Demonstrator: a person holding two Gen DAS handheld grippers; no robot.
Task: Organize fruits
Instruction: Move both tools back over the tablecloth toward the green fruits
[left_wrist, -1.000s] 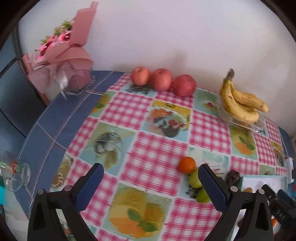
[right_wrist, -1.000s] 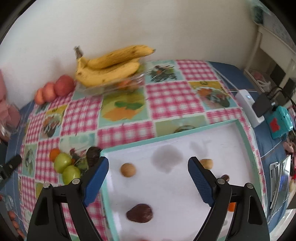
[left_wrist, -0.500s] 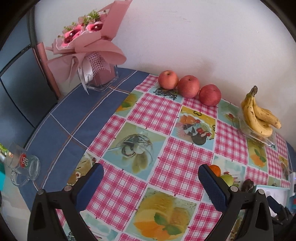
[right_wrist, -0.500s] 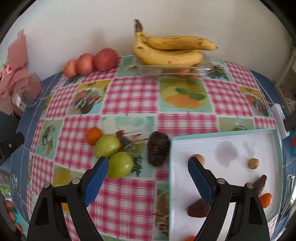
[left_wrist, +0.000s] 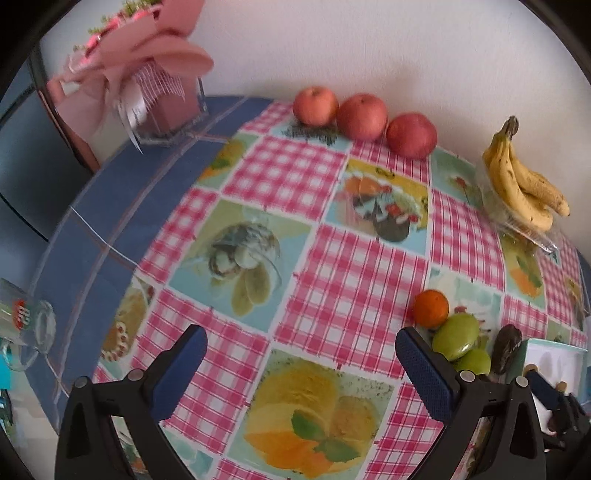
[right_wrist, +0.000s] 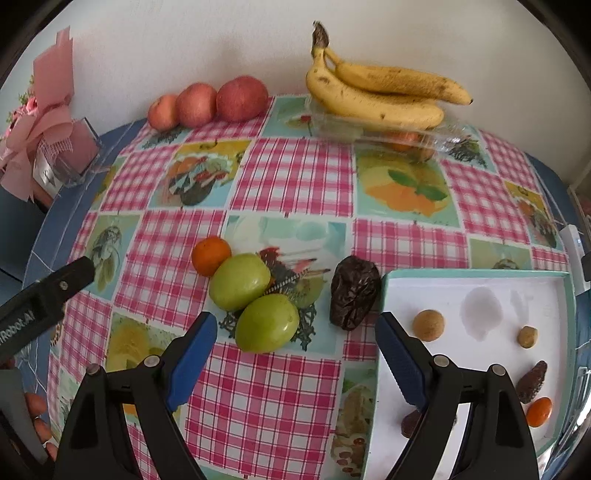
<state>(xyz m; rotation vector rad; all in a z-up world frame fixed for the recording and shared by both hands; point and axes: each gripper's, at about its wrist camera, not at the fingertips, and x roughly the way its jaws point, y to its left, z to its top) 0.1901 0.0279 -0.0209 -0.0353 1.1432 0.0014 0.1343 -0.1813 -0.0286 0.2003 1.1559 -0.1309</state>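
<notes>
On the checked tablecloth two green fruits, a small orange and a dark wrinkled date lie together. My right gripper hangs open just in front of the nearer green fruit, with nothing between its jaws. Right of it a white tray holds small brown, dark and orange fruits. My left gripper is open and empty over bare cloth; the same orange and green fruits sit by its right finger. Three red apples and bananas stand at the wall.
A pink bouquet in a clear box stands at the table's back left corner. A glass mug sits at the left edge. The bananas rest on a clear plastic box. White and teal gadgets lie beyond the tray.
My right gripper swung left from over the tray to the green fruits and came closer. My left gripper sank nearer the cloth, with the orange and green fruits now by its right finger.
</notes>
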